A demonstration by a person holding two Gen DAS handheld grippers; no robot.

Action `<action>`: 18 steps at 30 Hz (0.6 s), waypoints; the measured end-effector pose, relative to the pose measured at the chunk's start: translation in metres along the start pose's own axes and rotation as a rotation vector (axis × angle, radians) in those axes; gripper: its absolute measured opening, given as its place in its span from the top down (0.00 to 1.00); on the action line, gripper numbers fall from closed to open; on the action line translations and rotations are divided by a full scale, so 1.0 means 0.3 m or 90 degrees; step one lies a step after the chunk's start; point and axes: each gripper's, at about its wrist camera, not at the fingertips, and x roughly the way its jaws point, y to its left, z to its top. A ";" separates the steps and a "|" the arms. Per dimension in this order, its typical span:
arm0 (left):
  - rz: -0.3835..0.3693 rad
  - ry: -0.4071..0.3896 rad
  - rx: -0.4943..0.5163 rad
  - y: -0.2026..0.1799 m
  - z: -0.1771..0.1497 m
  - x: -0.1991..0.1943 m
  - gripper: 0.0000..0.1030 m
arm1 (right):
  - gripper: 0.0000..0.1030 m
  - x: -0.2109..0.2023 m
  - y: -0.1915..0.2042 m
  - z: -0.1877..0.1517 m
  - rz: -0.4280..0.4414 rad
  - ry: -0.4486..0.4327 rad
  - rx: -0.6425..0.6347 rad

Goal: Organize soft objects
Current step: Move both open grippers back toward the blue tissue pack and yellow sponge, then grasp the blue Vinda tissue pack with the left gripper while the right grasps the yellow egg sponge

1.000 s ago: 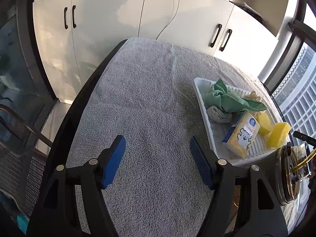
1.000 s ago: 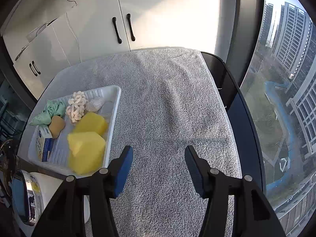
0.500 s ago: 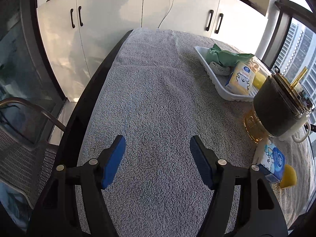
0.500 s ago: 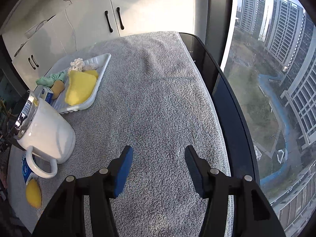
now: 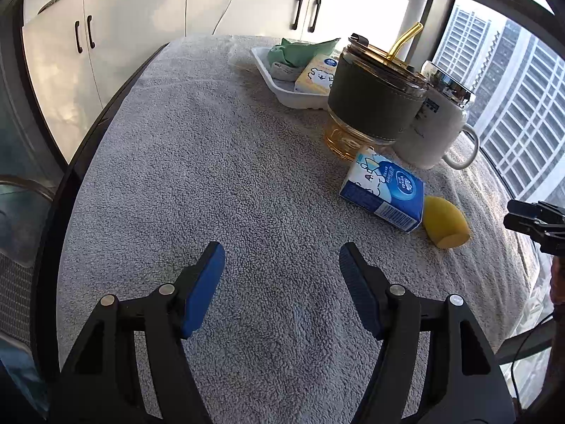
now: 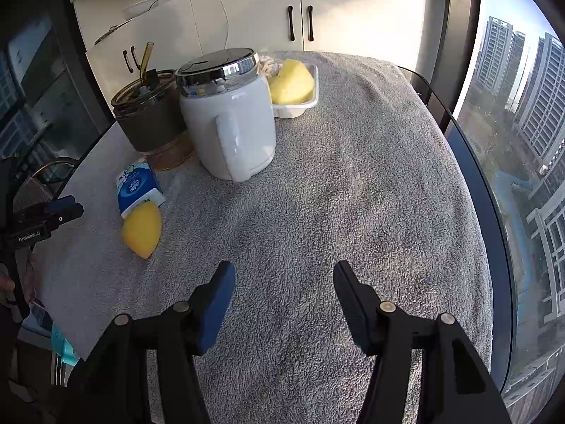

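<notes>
A blue tissue pack lies on the grey towel with a yellow drop-shaped sponge touching it. A white tray at the far end holds a green cloth, a yellow tissue pack and a large yellow sponge. My left gripper is open over bare towel, left of the blue pack. My right gripper is empty, its jaws opening, right of the small sponge.
A dark-sleeved glass cup with a gold straw and a white lidded mug stand between the tray and the loose items. White cabinets stand behind. The table edge borders a window.
Both grippers have pulled back toward the near end of the table; the cup, the mug, the blue pack and the small sponge have come into view. The right jaws stand slightly wider.
</notes>
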 end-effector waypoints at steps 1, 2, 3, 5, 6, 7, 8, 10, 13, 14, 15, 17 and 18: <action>-0.013 -0.001 0.003 -0.019 0.004 -0.001 0.36 | 0.40 0.001 0.030 -0.007 0.010 0.002 -0.009; -0.024 0.000 0.007 -0.039 0.008 -0.001 0.36 | 0.40 0.004 0.061 -0.017 0.020 0.005 -0.018; -0.033 -0.003 0.011 -0.060 0.015 -0.001 0.36 | 0.40 0.009 0.089 -0.021 0.033 0.007 -0.027; -0.044 -0.009 0.025 -0.103 0.030 0.002 0.36 | 0.40 0.023 0.147 -0.030 0.044 0.009 -0.048; -0.050 -0.013 0.031 -0.122 0.038 0.004 0.36 | 0.40 0.033 0.171 -0.031 0.046 0.008 -0.058; -0.051 -0.018 0.037 -0.139 0.048 0.008 0.36 | 0.39 0.047 0.190 -0.031 0.044 0.008 -0.064; -0.055 -0.019 0.038 -0.154 0.055 0.010 0.36 | 0.39 0.060 0.211 -0.030 0.046 0.010 -0.068; -0.066 -0.014 0.034 -0.175 0.074 0.021 0.36 | 0.39 0.090 0.240 -0.020 0.069 0.017 -0.063; -0.054 -0.021 0.029 -0.184 0.098 0.031 0.36 | 0.39 0.130 0.282 0.003 0.110 0.022 -0.050; -0.056 -0.021 0.024 -0.185 0.105 0.034 0.36 | 0.39 0.143 0.296 0.010 0.113 0.022 -0.050; -0.056 -0.017 0.019 -0.185 0.114 0.040 0.36 | 0.39 0.156 0.310 0.016 0.112 0.020 -0.050; -0.059 -0.013 0.008 -0.182 0.130 0.054 0.36 | 0.39 0.185 0.331 0.031 0.110 0.025 -0.045; -0.062 -0.007 0.004 -0.183 0.134 0.061 0.36 | 0.39 0.197 0.338 0.037 0.115 0.026 -0.042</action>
